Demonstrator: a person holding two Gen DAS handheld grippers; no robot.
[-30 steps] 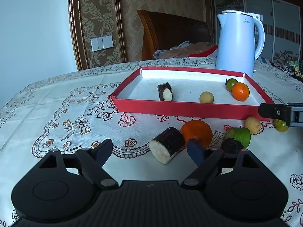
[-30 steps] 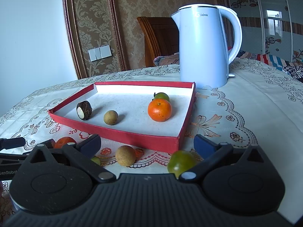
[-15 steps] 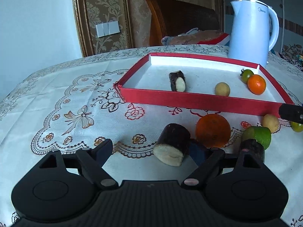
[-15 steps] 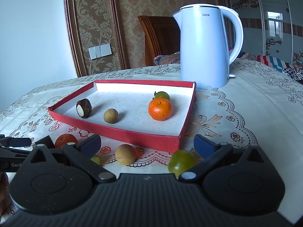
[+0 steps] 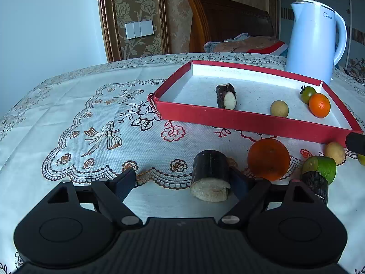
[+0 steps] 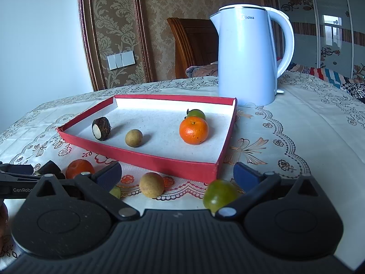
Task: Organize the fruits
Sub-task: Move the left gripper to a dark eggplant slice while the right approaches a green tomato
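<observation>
The left gripper [image 5: 183, 181] has closed in on the dark-skinned sugarcane piece [image 5: 210, 177] over the last second: a second ago the piece lay ahead of the fingertips, and now it sits low in the centre of the left wrist view, between the two blue pads. The right-hand pad [image 5: 238, 181] looks to be touching or just beside the piece, while the left-hand pad [image 5: 124, 181] is well apart from it, so the jaws stand wide and nothing is gripped yet. My reading is that the approach is nearly finished and the squeeze comes next; the piece may need centring first, since a one-sided close could roll it on the lace tablecloth [image 5: 91, 123].

The right gripper [image 6: 178, 175] has barely moved and hangs wide with nothing in it; a longan [image 6: 151, 185] and a green fruit [image 6: 220, 196] lie near its fingers at the bottom of the right wrist view.

The red tray [image 5: 251, 122], in the upper right of the left view, already holds another cane piece [image 5: 225, 96], a longan, a tangerine [image 5: 319, 105] and a green tomato [image 5: 308, 94]. Outside it lie an orange [image 5: 268, 159], a lime [image 5: 322, 166] and more, so much sorting remains.
</observation>
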